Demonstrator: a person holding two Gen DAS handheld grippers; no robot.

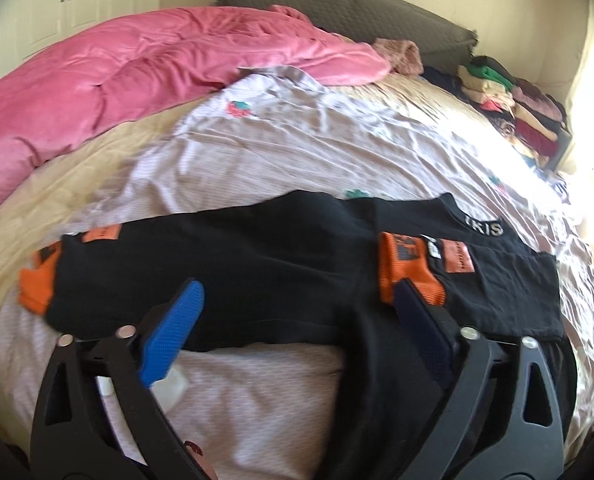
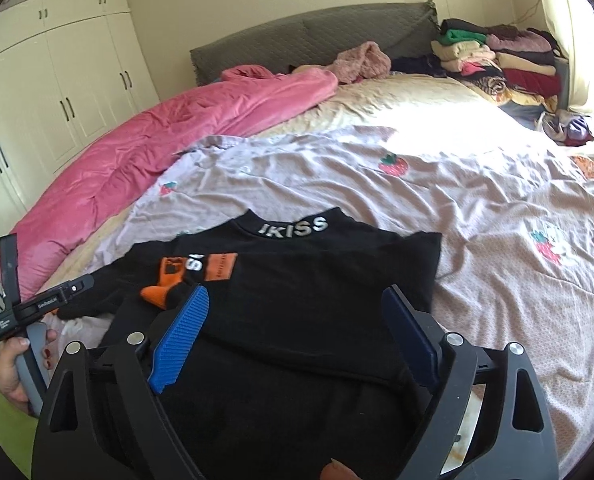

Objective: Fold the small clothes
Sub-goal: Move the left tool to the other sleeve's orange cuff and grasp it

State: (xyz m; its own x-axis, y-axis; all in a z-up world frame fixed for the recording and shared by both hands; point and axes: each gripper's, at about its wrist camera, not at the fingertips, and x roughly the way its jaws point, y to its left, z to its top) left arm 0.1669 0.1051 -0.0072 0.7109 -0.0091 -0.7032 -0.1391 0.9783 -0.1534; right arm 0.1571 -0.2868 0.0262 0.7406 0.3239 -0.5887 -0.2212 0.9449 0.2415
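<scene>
A small black top (image 1: 265, 264) with orange cuffs, orange patches and white neck lettering lies flat on the bed; it also shows in the right wrist view (image 2: 317, 300). One sleeve is folded in over the chest, its orange cuff (image 1: 409, 276) near my left gripper's right finger. The other sleeve stretches left, ending in an orange cuff (image 1: 37, 284). My left gripper (image 1: 297, 300) is open over the top's lower edge and holds nothing. My right gripper (image 2: 297, 304) is open above the top's body and holds nothing. The left gripper's body and a hand show at the right wrist view's left edge (image 2: 29, 312).
The top lies on a pale pink sheet with strawberry prints (image 2: 477, 200). A pink quilt (image 1: 117, 80) is bunched along the left. A stack of folded clothes (image 2: 497, 68) sits at the far right by the grey headboard (image 2: 317, 32). White wardrobes (image 2: 57, 92) stand to the left.
</scene>
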